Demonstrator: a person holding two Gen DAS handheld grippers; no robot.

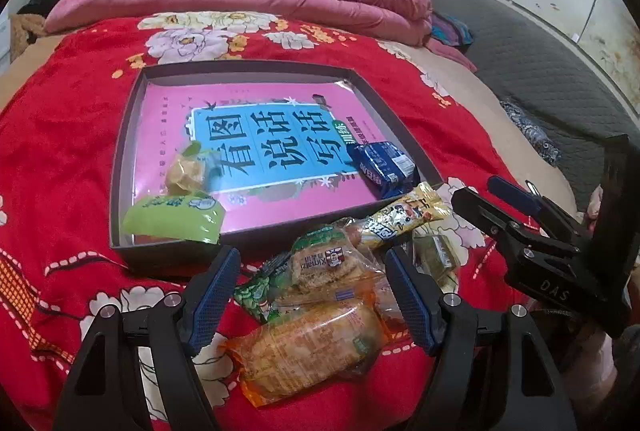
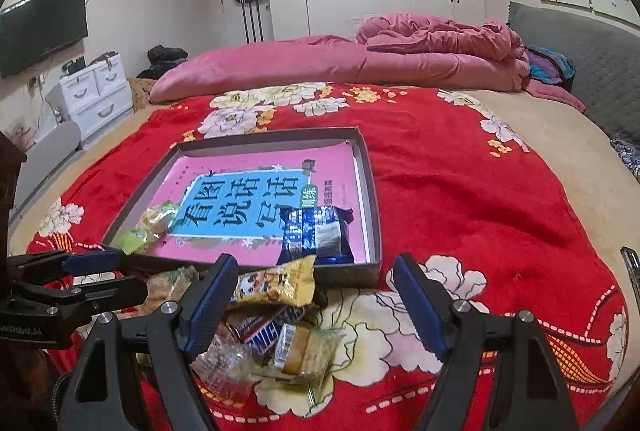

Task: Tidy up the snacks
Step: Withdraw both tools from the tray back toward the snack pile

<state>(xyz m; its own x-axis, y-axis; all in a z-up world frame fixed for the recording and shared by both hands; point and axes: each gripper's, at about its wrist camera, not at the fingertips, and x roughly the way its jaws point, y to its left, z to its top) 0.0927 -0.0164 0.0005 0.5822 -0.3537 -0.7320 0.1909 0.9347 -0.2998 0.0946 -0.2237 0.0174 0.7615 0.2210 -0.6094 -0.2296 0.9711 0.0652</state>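
Both tools gape wide and hold nothing: the left gripper straddles an orange snack pack, the right gripper a Snickers bar.

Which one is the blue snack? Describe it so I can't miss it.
On the red blanket sits a shallow grey tray lined with a pink book. The blue snack lies in its near right corner, the only dark blue wrapper inside.
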